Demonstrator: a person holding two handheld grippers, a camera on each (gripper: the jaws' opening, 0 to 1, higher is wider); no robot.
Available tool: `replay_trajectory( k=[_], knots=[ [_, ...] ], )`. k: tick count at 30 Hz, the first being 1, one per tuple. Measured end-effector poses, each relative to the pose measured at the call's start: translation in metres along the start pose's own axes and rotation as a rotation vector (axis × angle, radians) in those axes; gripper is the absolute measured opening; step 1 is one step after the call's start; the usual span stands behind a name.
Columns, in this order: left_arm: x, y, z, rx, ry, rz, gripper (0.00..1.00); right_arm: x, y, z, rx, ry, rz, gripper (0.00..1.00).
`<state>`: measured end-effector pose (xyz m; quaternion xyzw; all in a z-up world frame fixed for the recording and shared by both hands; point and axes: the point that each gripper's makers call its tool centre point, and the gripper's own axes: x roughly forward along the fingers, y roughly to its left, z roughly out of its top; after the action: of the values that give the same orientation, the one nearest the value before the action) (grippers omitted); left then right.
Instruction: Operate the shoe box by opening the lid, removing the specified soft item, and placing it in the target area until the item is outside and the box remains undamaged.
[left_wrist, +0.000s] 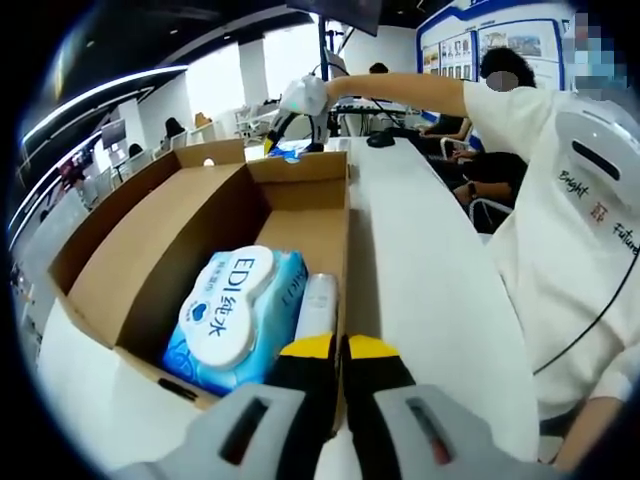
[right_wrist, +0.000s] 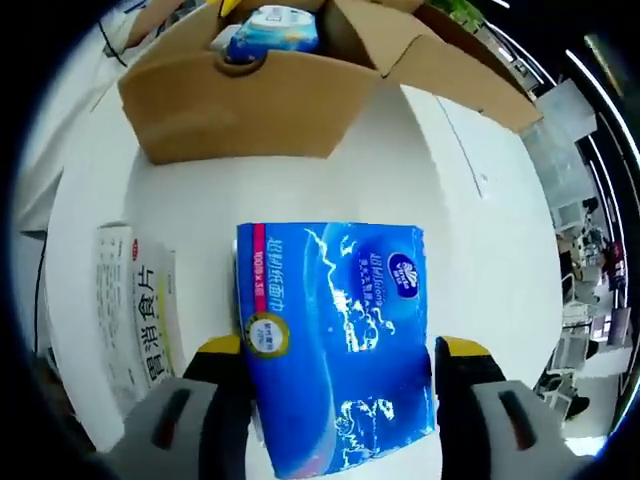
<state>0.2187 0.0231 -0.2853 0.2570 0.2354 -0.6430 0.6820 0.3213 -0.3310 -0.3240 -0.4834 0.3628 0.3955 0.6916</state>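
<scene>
The open cardboard shoe box (left_wrist: 150, 260) lies on a white table, flaps out. Inside it are a blue wet-wipes pack with a white lid (left_wrist: 232, 305) and a white tube (left_wrist: 318, 305). My left gripper (left_wrist: 342, 352) straddles the box's near right wall, its yellow-tipped jaws nearly together on the cardboard. My right gripper (right_wrist: 342, 350) is shut on a soft blue tissue pack (right_wrist: 335, 340), holding it over the table outside the box (right_wrist: 240, 110). In the left gripper view, that gripper (left_wrist: 285, 135) is small beyond the box's far end, held by a person's outstretched arm.
A white medicine carton with printed characters (right_wrist: 135, 310) lies on the table (right_wrist: 480, 230) left of the tissue pack. The wet-wipes pack (right_wrist: 275, 28) peeks over the box wall. A person in a white shirt (left_wrist: 560, 220) stands at the table's right. Desks and seated people fill the background.
</scene>
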Motion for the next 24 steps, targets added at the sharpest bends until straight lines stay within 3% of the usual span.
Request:
replay_trajectory(
  k=[7,9,10,16,24],
  knots=[
    [0.000,0.000,0.001,-0.004,-0.009,-0.003,0.02,-0.010,-0.006,-0.006,0.063,-0.002,0.001,0.78],
    [0.000,0.000,0.001,-0.004,-0.008,-0.003,0.02,-0.014,-0.007,-0.001,0.125,-0.027,0.013,0.78],
    [0.000,0.000,0.001,-0.005,-0.008,-0.005,0.02,-0.016,-0.011,0.000,0.129,-0.029,0.000,0.83],
    [0.001,0.000,0.001,-0.016,0.001,-0.018,0.02,-0.032,-0.020,0.007,0.157,-0.037,0.000,0.78],
    [0.001,-0.001,0.000,-0.013,-0.002,-0.020,0.02,-0.052,-0.036,0.029,0.203,-0.161,-0.003,0.75]
  ],
)
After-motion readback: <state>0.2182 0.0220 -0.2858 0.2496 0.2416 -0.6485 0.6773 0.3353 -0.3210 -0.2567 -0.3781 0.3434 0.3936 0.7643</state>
